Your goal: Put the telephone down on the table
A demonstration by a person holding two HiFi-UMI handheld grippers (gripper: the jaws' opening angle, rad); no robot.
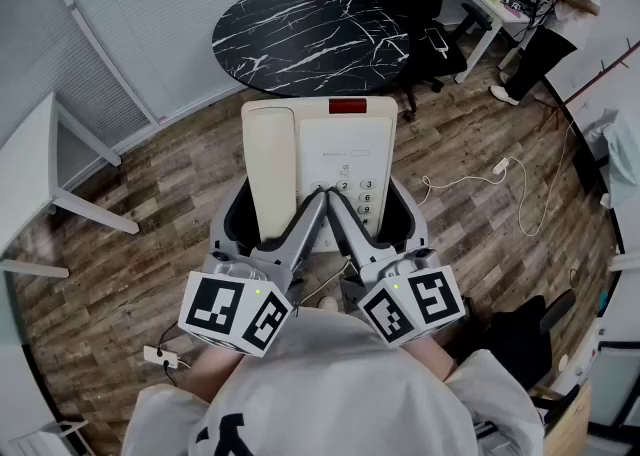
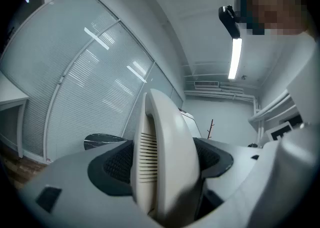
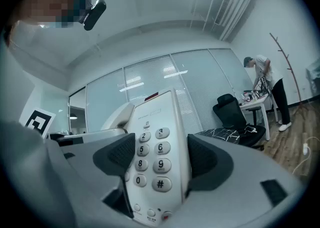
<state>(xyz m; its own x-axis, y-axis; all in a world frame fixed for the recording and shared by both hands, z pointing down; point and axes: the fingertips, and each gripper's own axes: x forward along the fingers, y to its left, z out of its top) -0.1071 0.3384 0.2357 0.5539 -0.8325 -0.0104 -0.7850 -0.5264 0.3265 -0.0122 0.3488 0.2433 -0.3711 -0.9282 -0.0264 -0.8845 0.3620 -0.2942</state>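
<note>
telephone (image 1: 318,159) | in the air over the floor (image 1: 150,204), short of the dark round surface (image 1: 300,39) | left hand-held gripper (image 1: 272,229) pinches its handset (image 1: 272,159) side, right hand-held gripper (image 1: 375,229) its keypad (image 1: 355,194) side | risk: uneven release may tip it, handset may slip off

Held aloft: cream plastic push-button telephone (image 1: 320,159), not yet on the desk.
Face up over the wood floor (image 1: 150,234); handset seated at its left, grey keypad right, red strip on far edge. Left claw (image 2: 162,159) clamps the handset side, right claw (image 3: 157,157) the keypad side. Round black white-veined marble-look desk (image 1: 310,39) stands just beyond, apart.
</note>
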